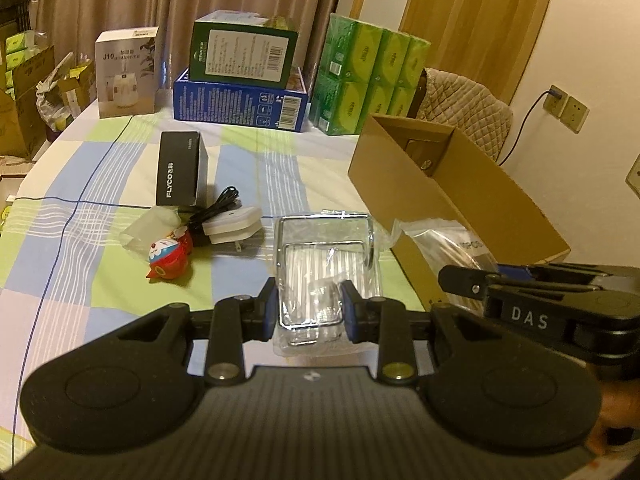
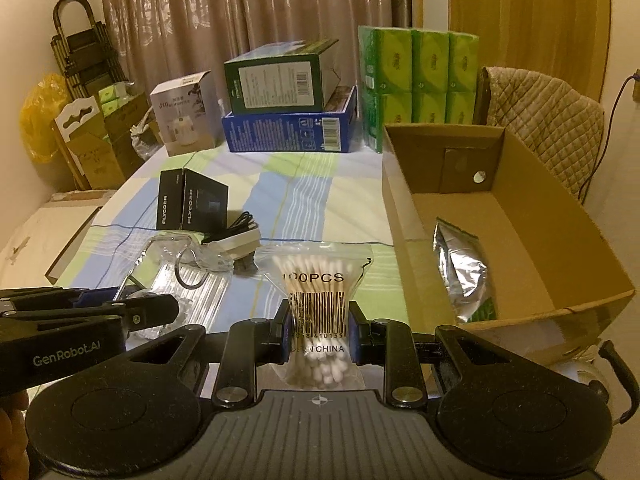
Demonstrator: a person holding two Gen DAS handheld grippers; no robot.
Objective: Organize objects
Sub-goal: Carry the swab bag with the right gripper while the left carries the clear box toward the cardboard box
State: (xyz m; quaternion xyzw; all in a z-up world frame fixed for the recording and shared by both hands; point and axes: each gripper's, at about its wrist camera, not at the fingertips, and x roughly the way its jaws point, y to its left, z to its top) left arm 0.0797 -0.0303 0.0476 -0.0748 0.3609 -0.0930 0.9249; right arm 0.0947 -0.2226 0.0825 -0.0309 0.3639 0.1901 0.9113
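Observation:
My left gripper (image 1: 309, 312) is shut on a chrome wire rack wrapped in clear plastic (image 1: 320, 256), held above the checked tablecloth; in the right wrist view the same rack (image 2: 180, 276) shows at lower left beside the left gripper (image 2: 120, 312). My right gripper (image 2: 319, 332) is shut on a clear zip bag of cotton swabs (image 2: 316, 292) with a barcode. The right gripper (image 1: 540, 292) also shows at the right edge of the left wrist view. An open cardboard box (image 2: 404, 208) stands to the right, with a silver foil pouch (image 2: 464, 268) inside.
On the cloth lie a black FLYCO box (image 1: 178, 168), a white charger with black cable (image 1: 232, 220), and a red toy figure (image 1: 168, 256). At the back stand a white humidifier box (image 1: 126, 72), stacked blue and green boxes (image 1: 240, 80) and green tissue packs (image 1: 368, 76). A padded chair (image 2: 552, 128) stands behind the cardboard box.

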